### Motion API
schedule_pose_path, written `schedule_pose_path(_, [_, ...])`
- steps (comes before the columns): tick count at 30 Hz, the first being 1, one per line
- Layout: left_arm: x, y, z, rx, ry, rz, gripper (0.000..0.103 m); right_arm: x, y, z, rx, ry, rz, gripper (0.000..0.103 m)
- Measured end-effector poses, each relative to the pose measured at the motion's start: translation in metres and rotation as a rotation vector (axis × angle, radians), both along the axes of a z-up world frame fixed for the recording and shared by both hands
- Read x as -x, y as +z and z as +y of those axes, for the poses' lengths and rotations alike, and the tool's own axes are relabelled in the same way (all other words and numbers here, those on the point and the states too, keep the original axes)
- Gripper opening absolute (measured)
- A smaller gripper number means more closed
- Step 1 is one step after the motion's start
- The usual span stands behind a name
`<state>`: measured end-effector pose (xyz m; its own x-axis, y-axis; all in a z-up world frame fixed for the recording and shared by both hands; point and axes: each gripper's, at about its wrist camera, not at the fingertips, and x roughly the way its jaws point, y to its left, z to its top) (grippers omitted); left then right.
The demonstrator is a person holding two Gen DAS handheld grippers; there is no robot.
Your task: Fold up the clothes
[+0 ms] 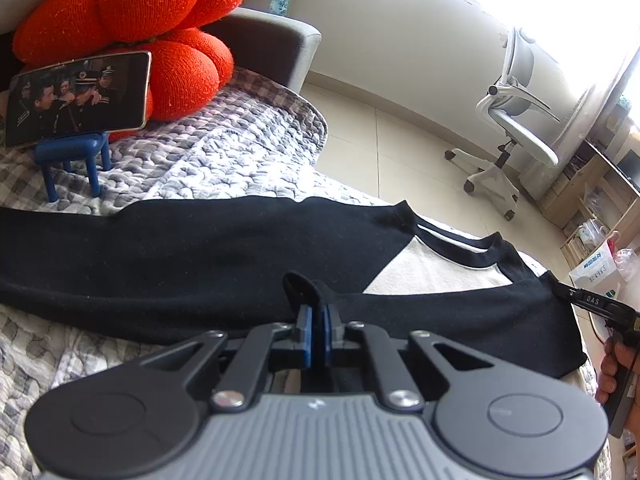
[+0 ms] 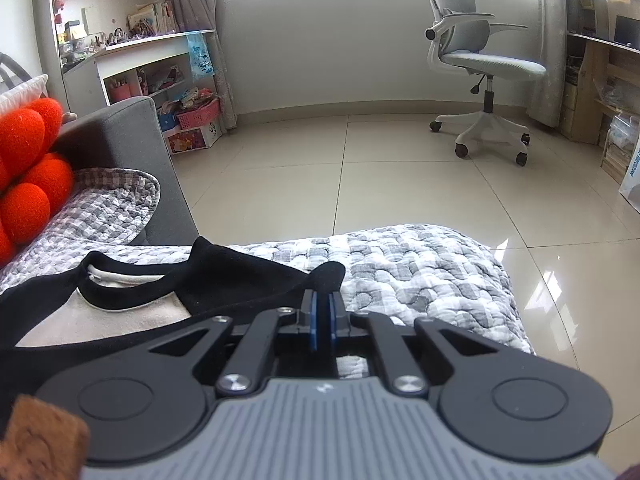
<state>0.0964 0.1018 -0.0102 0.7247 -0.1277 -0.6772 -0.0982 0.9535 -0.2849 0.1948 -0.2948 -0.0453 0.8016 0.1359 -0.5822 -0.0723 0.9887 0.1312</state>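
- Pinching black fabric of the shirt (image 1: 200,256) in both the left gripper (image 1: 319,322) and right gripper (image 2: 323,316) — pads nearly shut.
- Risking slippage — thin bites, uneven pull skewing any fold.

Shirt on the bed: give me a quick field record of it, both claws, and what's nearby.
garment: black and cream shirt, spread flat on the grey checked quilt, neckline towards the floor side
left claw: shut on a pinch of black fabric
right claw: shut on a black edge of the shirt
fold state: sleeve lies stretched out, no fold visible yet
nearby on quilt: phone on a blue stand, orange cushion behind it
floor: office chair, apart from the bed
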Motion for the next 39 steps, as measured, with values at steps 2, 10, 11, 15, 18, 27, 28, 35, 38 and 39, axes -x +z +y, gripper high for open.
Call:
schedule_pose_path(2, [0.002,0.004,-0.003,-0.015,-0.006,-0.018,0.005,-0.001,-0.001,0.0,-0.001,-0.004,0.002,0.007])
schedule_pose_path(10, [0.001,0.012,-0.005,-0.018,-0.019,-0.053,0.005,-0.002,-0.003,0.001,0.0,-0.021,0.008,0.007])
schedule_pose_path(11, [0.0,0.012,-0.004,-0.014,-0.016,-0.058,0.005,-0.002,-0.003,0.002,0.003,-0.023,0.008,0.007])
schedule_pose_path(15, [-0.004,0.017,-0.002,-0.002,-0.003,-0.096,0.004,-0.002,-0.002,0.001,-0.017,-0.037,-0.004,0.007])
schedule_pose_path(18, [-0.008,0.018,-0.001,0.004,-0.001,-0.112,0.004,-0.003,0.0,-0.002,-0.046,-0.052,-0.004,0.006])
schedule_pose_path(27, [-0.016,0.004,0.011,0.031,0.02,-0.046,0.004,-0.006,-0.006,0.0,-0.023,-0.037,0.042,0.01])
schedule_pose_path(28, [-0.015,0.003,0.01,0.037,0.01,-0.041,0.004,-0.006,-0.006,0.001,-0.015,-0.03,0.046,0.015])
schedule_pose_path(35, [-0.02,-0.007,0.012,0.081,0.0,0.024,0.015,-0.005,-0.005,0.002,0.0,0.001,0.057,0.023])
schedule_pose_path(38, [-0.022,-0.011,0.014,0.125,-0.003,0.03,0.041,-0.004,-0.005,0.005,0.026,0.005,0.054,0.03])
schedule_pose_path(39, [-0.023,-0.012,0.014,0.135,-0.006,0.03,0.041,-0.004,-0.005,0.006,0.037,0.006,0.052,0.03])
